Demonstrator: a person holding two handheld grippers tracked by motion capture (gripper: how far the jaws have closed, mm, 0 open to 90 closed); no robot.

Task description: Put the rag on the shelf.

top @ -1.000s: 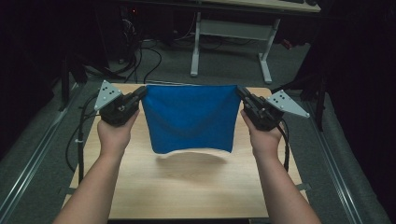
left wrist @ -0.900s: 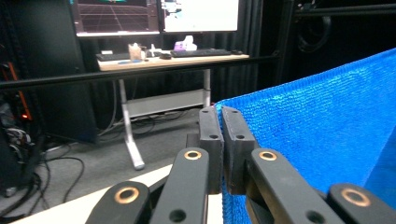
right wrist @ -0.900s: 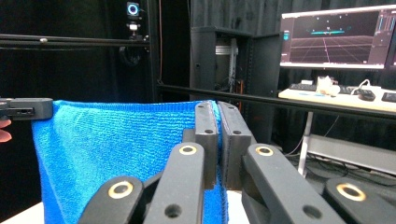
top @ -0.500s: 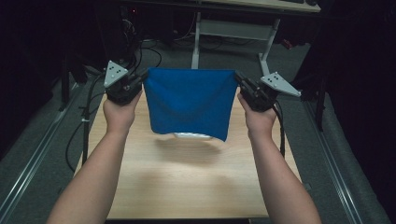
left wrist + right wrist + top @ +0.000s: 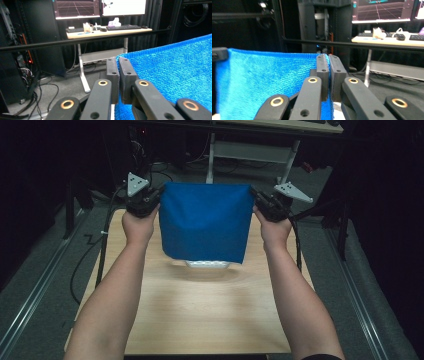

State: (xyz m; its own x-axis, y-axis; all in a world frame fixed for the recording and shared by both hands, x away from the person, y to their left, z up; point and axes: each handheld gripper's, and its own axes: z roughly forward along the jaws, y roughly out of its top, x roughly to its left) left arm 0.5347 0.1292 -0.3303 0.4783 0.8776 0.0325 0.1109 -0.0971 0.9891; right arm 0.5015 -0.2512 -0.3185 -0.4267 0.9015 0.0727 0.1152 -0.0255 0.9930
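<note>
A blue cloth point(image 5: 206, 220) hangs stretched between my two grippers above the far half of the wooden table point(image 5: 200, 315). My left gripper point(image 5: 152, 200) is shut on its upper left corner, and my right gripper point(image 5: 257, 201) is shut on its upper right corner. Its lower edge hangs just above a white object point(image 5: 207, 264), which it mostly hides. In the left gripper view the jaws pinch the cloth point(image 5: 172, 72) at my left gripper point(image 5: 118, 61). In the right gripper view the cloth point(image 5: 267, 80) spreads left from my right gripper point(image 5: 328, 58).
A light desk point(image 5: 107, 31) with keyboards and monitors stands beyond the table, behind a black horizontal bar point(image 5: 82, 41). Cables point(image 5: 85, 265) trail on the floor left of the table. Dark equipment racks point(image 5: 324, 27) stand behind.
Both hands have lifted the cloth higher and pushed it farther from the person. The cloth now hangs flatter and more upright, and the white object under its lower edge shows more.
</note>
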